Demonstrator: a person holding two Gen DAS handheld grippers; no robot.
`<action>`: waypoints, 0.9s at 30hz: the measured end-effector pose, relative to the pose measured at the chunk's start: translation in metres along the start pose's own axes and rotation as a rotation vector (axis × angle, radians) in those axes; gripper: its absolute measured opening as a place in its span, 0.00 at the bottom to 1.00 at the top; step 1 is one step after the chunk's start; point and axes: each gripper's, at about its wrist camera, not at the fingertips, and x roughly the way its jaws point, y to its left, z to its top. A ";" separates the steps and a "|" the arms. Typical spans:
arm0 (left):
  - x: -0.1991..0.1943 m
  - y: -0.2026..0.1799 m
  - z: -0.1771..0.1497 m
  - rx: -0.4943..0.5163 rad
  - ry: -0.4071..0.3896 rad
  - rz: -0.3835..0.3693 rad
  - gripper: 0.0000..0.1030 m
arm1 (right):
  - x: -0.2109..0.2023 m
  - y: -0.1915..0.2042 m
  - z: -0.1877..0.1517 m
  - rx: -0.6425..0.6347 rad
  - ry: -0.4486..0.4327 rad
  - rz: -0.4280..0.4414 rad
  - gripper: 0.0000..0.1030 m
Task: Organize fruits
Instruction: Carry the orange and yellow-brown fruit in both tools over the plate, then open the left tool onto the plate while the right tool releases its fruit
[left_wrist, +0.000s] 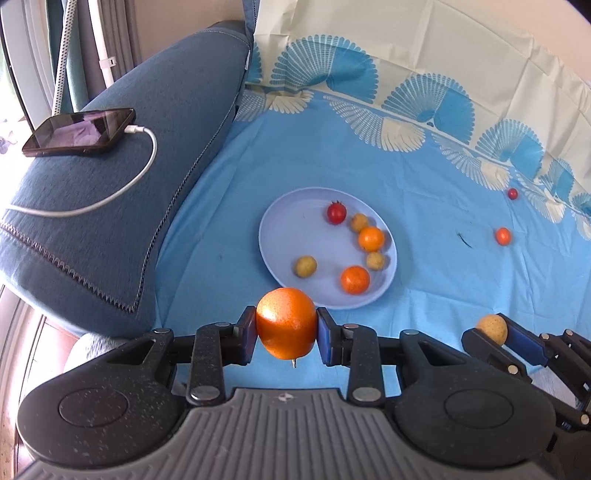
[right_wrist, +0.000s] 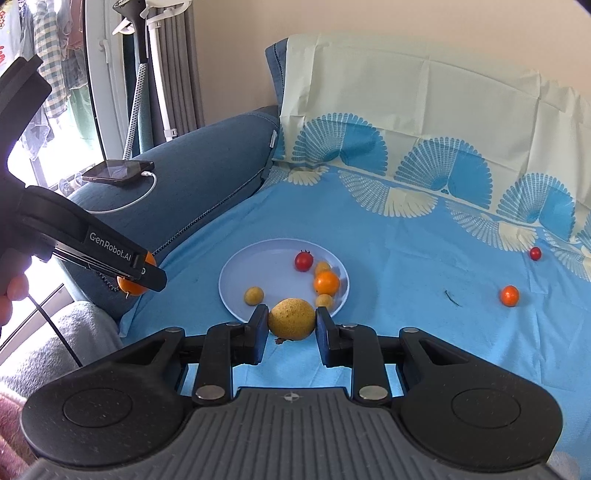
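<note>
Now, held fruit, left: an orange (left_wrist: 286, 323) sits clamped between the two blue pads of the left gripper (left_wrist: 286, 330), above the blue cloth just short of the plate's near rim.
Held fruit, right: a yellow-brown fruit (right_wrist: 291, 319) is pinched between the pads of the right gripper (right_wrist: 291, 325), in front of the plate's near edge in that gripper's own view.
Plate: a pale blue plate (left_wrist: 284, 221) lies flat on the cloth.
Fruit on the plate: one red cherry tomato (left_wrist: 336, 212) with a green stalk at the far side; two small oranges (left_wrist: 371, 238), one mid-right and one near the front rim; three small yellow fruits (left_wrist: 306, 266), one at the left and two at the right beside the upper orange.
Loose fruit: a small orange (left_wrist: 503, 236) and a red cherry tomato (left_wrist: 512, 193) lie on the cloth well to the right of the plate, apart from each other.
Surface: a blue cloth (left_wrist: 424, 206) with fan patterns in blue and cream along its far border covers the seat.
Left side: a dark blue sofa arm (left_wrist: 110, 206) carries a black phone (left_wrist: 79, 132), screen up, with a white cable (left_wrist: 140, 162) plugged into it.
Person: part of a hand (right_wrist: 14, 291) shows at the left edge of the right wrist view, behind the left gripper.
</note>
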 end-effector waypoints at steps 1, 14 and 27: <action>0.004 0.000 0.004 -0.003 0.001 0.002 0.36 | 0.005 0.000 0.002 -0.002 0.001 0.003 0.28; 0.088 -0.011 0.052 0.051 0.028 0.020 0.36 | 0.098 -0.011 0.023 -0.027 0.060 0.010 0.28; 0.178 -0.021 0.085 0.107 0.107 0.064 0.37 | 0.187 -0.011 0.023 -0.088 0.163 0.020 0.28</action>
